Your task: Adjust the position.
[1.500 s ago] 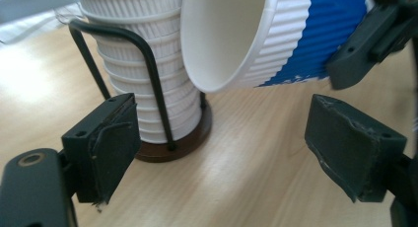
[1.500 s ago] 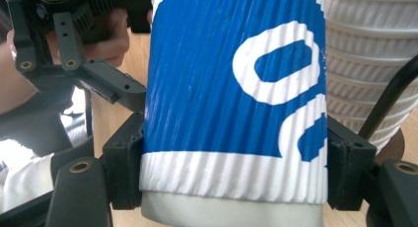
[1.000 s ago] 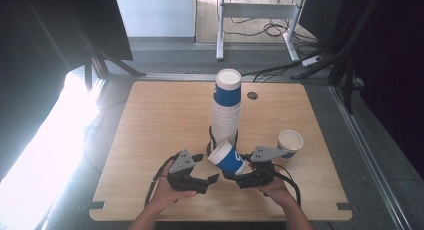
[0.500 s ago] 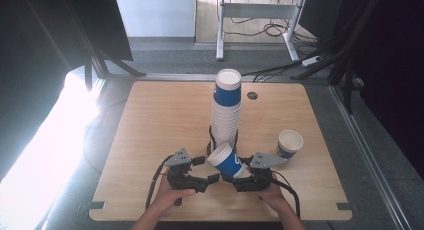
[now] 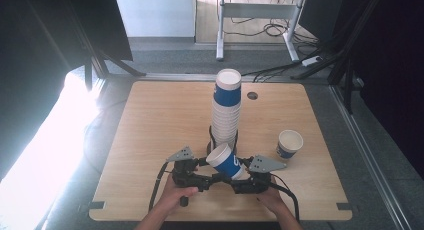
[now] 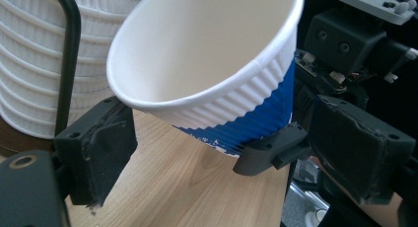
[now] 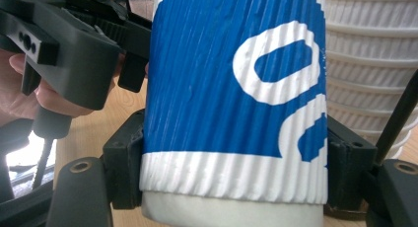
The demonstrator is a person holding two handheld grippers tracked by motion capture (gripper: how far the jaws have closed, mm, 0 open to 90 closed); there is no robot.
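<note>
1 blue cup clamped in right hand-held gripper, near front table edge

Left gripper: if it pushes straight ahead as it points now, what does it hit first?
Most likely the tilted blue cup, whose rim sits just beyond the open left gripper. The white cup stack lies off to one side; depth is unclear.

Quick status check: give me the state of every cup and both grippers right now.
Blue cup: tilted, off the table, empty.
Right gripper: shut on the blue cup.
Left gripper: open, fingers either side of the cup's rim.
Cup stack: upright, nested.
Single cup: upright on the table, apart.
</note>
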